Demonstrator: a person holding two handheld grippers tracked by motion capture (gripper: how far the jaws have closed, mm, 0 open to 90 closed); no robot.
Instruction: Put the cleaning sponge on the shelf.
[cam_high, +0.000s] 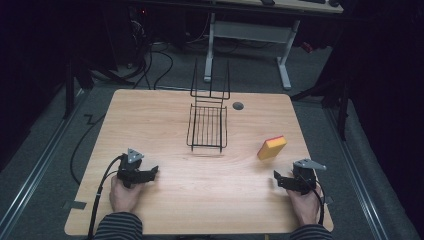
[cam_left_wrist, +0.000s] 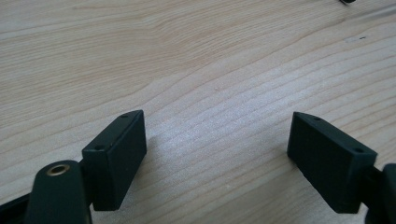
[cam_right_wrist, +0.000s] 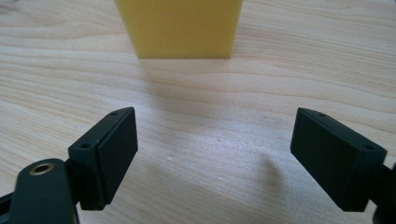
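Sponge sits untouched on the table, right of the wire rack and well apart from it; right gripper lines up just short of the sponge, jaws spread, nothing between them; left gripper waits released, far left of the sponge; grasp not yet made.

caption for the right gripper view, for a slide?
Right gripper low over the wooden table, fingers apart and empty, yellow sponge just ahead.

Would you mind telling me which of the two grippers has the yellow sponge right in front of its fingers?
The right gripper: the yellow sponge stands just ahead of its open fingers. The left gripper faces bare table.
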